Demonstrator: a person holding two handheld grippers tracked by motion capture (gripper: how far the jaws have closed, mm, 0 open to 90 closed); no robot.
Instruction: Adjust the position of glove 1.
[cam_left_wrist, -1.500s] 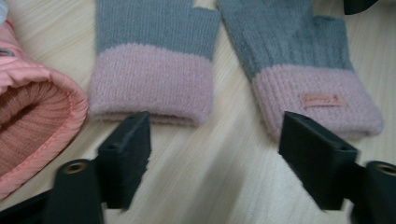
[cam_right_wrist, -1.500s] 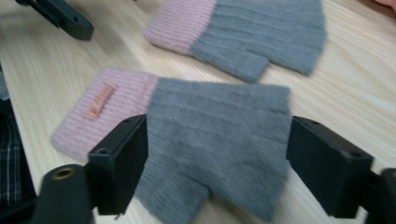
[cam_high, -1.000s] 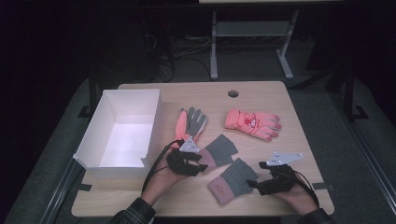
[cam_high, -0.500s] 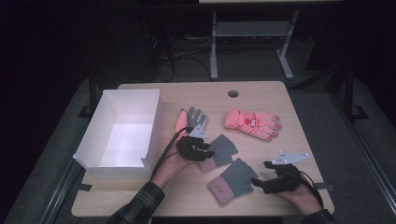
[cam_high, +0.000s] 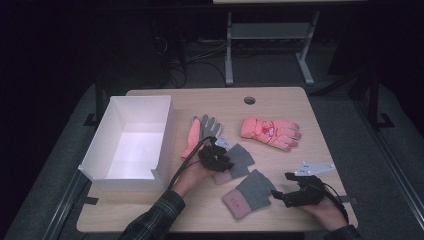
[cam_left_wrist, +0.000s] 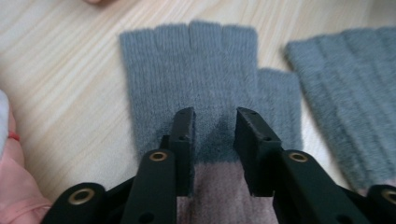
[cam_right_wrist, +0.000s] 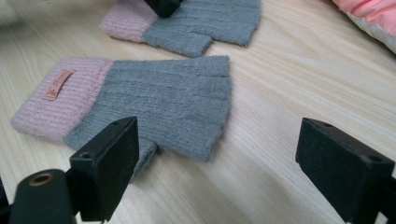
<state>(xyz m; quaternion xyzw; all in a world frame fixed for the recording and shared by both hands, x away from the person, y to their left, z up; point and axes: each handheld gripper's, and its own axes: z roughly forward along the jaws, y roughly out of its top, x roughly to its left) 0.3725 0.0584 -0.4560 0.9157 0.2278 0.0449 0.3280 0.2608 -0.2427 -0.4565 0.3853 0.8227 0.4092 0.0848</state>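
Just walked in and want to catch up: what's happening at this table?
A person works with a gripper in each hand. The left gripper is over a grey fingerless glove with a pink cuff, jaws narrowly apart above the knit near the cuff, not closed on it. The right gripper rests wide open beside the matching glove. A coral glove pair, another glove and a white box sit nearby.

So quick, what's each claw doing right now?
Left gripper: open, jaws poised over a grey fingerless glove.
Right gripper: wide open, holding nothing.
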